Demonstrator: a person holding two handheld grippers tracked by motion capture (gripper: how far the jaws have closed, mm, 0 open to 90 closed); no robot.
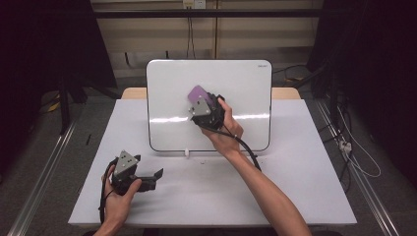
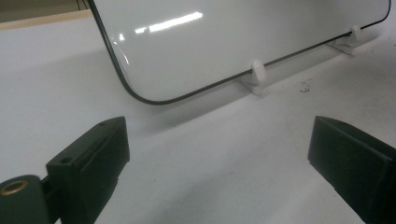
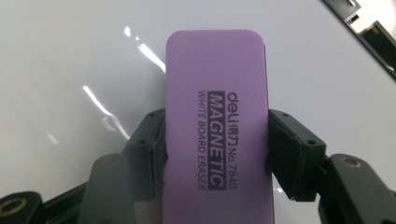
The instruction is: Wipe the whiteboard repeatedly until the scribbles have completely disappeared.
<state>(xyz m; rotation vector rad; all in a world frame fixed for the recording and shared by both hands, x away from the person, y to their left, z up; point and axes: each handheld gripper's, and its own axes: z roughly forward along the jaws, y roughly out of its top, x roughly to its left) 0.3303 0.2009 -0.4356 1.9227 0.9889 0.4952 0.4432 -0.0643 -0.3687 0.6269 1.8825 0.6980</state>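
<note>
Left gripper (image 1: 156, 175) low on white bench (image 1: 295, 196), held in left hand (image 1: 118, 194), jaws spread wide, nothing between them, released; in left gripper view, bare bench surface between the jaws, lower rounded corner of whiteboard (image 2: 224, 42) ahead of them, white clip foot (image 2: 256, 77) under its bottom edge, second foot (image 2: 348, 39) further right along that edge.

Whiteboard (image 1: 167, 98) upright past the left gripper, propped on bench, slightly tilted back; surface blank, glare streaks across it.

Right gripper (image 1: 199, 98) up against the board face, held in right hand (image 1: 223, 130), cable (image 1: 248, 150) trailing along forearm; jaws clenched on long sides of purple eraser (image 3: 217, 121); eraser (image 1: 198, 93) projecting beyond jaw tips, flat toward the board; actual contact with board not discernible; printed label legible: "deli MAGNETIC WHITE BOARD ERASER No.7840".
</note>
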